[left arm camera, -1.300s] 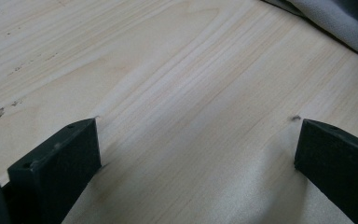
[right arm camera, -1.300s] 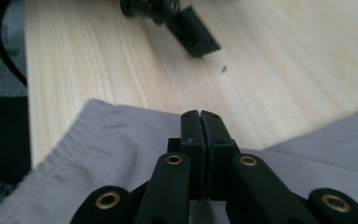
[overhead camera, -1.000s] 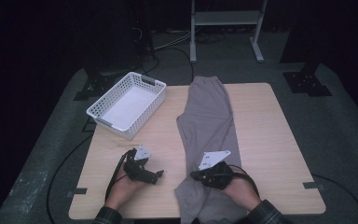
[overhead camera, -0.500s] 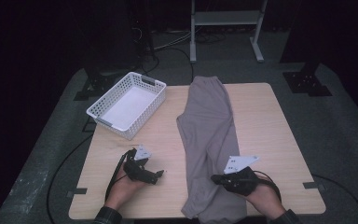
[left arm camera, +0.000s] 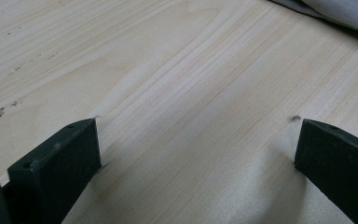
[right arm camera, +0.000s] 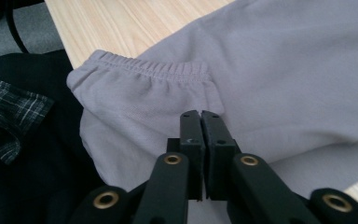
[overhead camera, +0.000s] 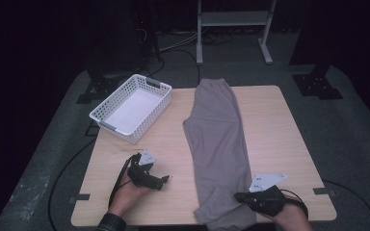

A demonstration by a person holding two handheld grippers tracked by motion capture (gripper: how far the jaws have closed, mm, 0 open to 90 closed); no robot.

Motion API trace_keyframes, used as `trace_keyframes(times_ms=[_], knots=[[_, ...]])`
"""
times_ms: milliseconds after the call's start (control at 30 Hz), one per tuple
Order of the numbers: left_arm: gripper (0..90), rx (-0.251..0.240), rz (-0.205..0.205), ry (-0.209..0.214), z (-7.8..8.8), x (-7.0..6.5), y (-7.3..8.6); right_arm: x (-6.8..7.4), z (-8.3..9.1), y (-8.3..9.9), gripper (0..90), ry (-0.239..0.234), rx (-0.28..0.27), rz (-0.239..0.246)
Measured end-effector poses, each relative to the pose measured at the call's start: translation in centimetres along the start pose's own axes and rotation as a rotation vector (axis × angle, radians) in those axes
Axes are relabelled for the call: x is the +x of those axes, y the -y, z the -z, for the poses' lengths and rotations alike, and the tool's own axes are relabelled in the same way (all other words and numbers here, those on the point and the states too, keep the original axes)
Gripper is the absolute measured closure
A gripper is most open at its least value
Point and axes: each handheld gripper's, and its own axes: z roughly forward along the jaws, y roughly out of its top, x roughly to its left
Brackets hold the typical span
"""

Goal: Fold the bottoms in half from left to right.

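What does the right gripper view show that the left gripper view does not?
Right gripper view: the elastic hem of the grey trousers hanging past the table edge, a plaid sleeve, and the right gripper with its jaws nearly together. They have just been opening slightly, and no cloth is seen between them.

Left gripper view: the left gripper, jaws wide apart over bare wood.

Both: the wooden table and some grey trouser cloth.

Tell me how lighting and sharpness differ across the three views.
High view: table lit, surroundings nearly black, image soft. Left gripper view: bright and even, wood grain crisp, fingers casting faint shadows. Right gripper view: grey sweatpants evenly lit, cuff stitching sharp, the closest parts of the right gripper slightly blurred.
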Motion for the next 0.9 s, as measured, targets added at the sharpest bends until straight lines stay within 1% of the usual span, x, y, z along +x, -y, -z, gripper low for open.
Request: trace_keyframes(times_ms=[67, 167, 233, 333, 367, 467, 533, 567, 633, 700, 733, 767, 800, 833, 867, 900], knots=[[0.0, 0.0, 0.0, 0.0, 0.0, 0.0, 0.0, -0.1, 0.2, 0.0, 72.2, 0.001, -0.014, -0.01], [0.0, -0.001, 0.0, 0.0, 0.0, 0.0, 0.0, -0.4, 0.6, -0.1, 65.4, 0.013, -0.045, -0.019], [0.0, 0.0, 0.0, 0.0, 0.0, 0.0, 0.0, -0.6, 0.7, -0.2, 65.0, 0.03, -0.058, -0.028], [0.0, -0.004, 0.002, -0.001, 0.0, 0.0, 0.0, -1.4, 0.6, -0.3, 61.1, 0.066, -0.071, -0.034], [0.0, -0.004, 0.001, -0.001, 0.0, 0.0, 0.0, -1.8, 0.6, -0.4, 61.1, 0.081, -0.072, -0.037], [0.0, -0.003, 0.001, -0.003, 0.0, 0.0, 0.0, -3.1, 0.2, -0.8, 61.2, 0.107, -0.089, -0.055], [0.0, -0.003, 0.002, -0.003, -0.1, 0.0, 0.0, -4.0, -0.1, -1.1, 61.3, 0.12, -0.09, -0.072], [0.0, -0.003, 0.002, -0.003, -0.1, 0.0, 0.0, -4.5, -0.4, -1.2, 61.2, 0.125, -0.09, -0.073], [0.0, -0.001, 0.005, -0.005, -0.1, 0.0, -0.1, -5.4, -0.9, -1.3, 61.2, 0.148, -0.072, -0.083], [0.0, 0.0, 0.011, -0.01, -0.1, -0.1, -0.2, -6.4, -1.5, -1.3, 59.9, 0.159, -0.057, -0.092], [0.0, 0.007, 0.017, -0.015, -0.2, -0.2, -0.3, -6.9, -1.7, -1.3, 59.6, 0.166, -0.046, -0.098], [0.0, 0.025, 0.019, -0.016, -0.2, -0.2, -0.7, -7.3, -2.0, -1.3, 59.0, 0.167, -0.038, -0.102], [1.4, 0.028, 0.02, -0.013, -0.3, -0.4, -1.0, -7.7, -2.3, -1.3, 57.9, 0.169, -0.031, -0.101], [1.4, 0.015, 0.022, -0.003, -0.3, -0.6, -1.3, -8.0, -2.5, -1.3, 57.4, 0.175, -0.024, -0.099], [1.4, 0.0, 0.024, 0.006, -0.3, -0.9, -1.7, -8.3, -2.7, -1.3, 55.9, 0.169, -0.017, -0.1], [1.5, -0.017, 0.025, 0.026, -0.4, -1.3, -2.1, -8.5, -3.0, -1.3, 54.4, 0.167, -0.006, -0.099]])
